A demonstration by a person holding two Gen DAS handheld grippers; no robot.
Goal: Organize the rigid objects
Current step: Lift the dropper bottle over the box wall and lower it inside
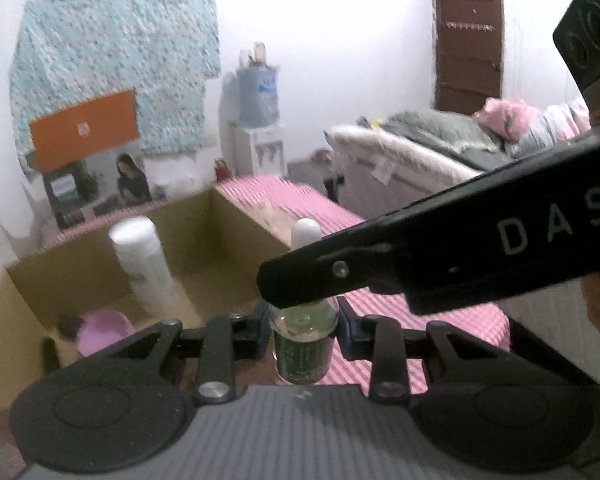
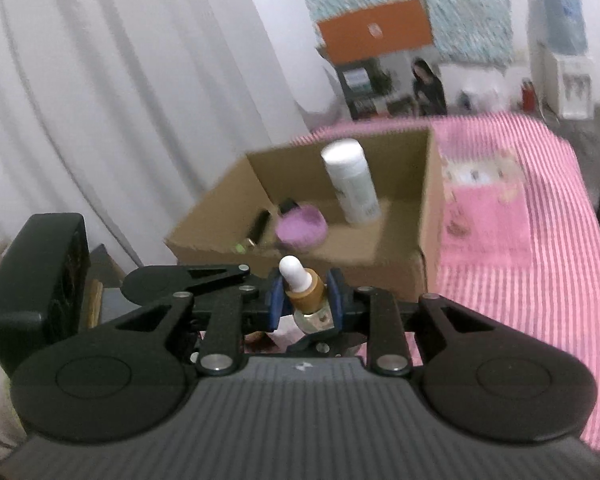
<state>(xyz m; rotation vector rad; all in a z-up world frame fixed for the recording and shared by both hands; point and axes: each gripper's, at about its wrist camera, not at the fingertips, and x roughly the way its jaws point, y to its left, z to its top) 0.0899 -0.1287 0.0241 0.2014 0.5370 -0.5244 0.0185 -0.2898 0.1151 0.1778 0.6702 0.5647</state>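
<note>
Clear dropper bottle (image 2: 309,300), gold collar

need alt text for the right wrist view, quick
The right tongs grip a small dropper bottle with a white bulb and gold collar. Beyond it an open cardboard box on a pink striped cloth holds a white bottle and a purple jar.
</note>
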